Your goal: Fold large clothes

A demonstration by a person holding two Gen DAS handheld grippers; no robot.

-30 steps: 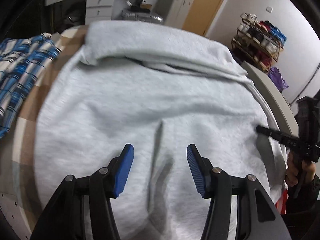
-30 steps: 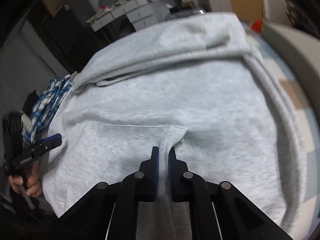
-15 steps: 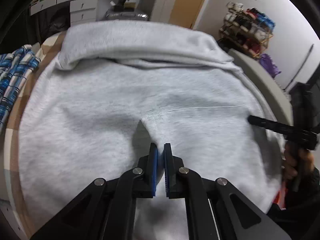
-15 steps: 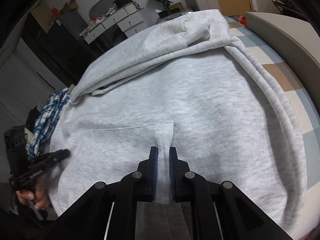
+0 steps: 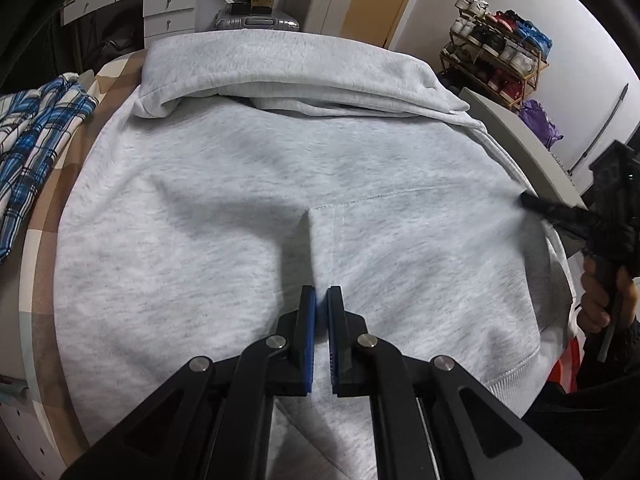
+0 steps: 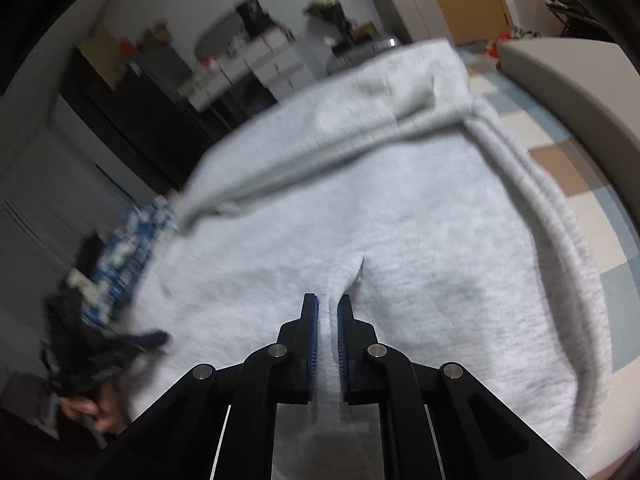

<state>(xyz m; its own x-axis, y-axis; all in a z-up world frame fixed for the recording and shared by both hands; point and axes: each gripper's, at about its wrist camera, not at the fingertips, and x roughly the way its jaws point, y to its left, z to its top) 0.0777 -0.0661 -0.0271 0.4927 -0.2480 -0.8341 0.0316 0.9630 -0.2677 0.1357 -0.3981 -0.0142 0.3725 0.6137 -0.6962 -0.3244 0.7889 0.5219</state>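
Note:
A large light grey sweatshirt [image 5: 248, 208] lies spread over a checked surface, its far part folded over in a thick roll. My left gripper [image 5: 321, 294] is shut on a raised pinch of the sweatshirt's near edge, the fabric ridge running up from between the blue pads. In the right wrist view the same grey sweatshirt [image 6: 420, 240] fills the middle, and my right gripper [image 6: 328, 304] is shut on another pinched fold of it. The right gripper [image 5: 560, 210] also shows at the right edge of the left wrist view, held by a hand [image 5: 604, 300].
A blue and white plaid garment [image 5: 36, 140] lies at the left beside the sweatshirt. A pale raised board [image 5: 520, 140] borders the right side. White drawers [image 5: 160, 4], a suitcase and a shoe rack [image 5: 496, 60] stand beyond the far end.
My left gripper went from wide open over the sweatshirt to shut on a pinch of it. The right gripper stayed shut on its fold, and its view has shifted and blurred.

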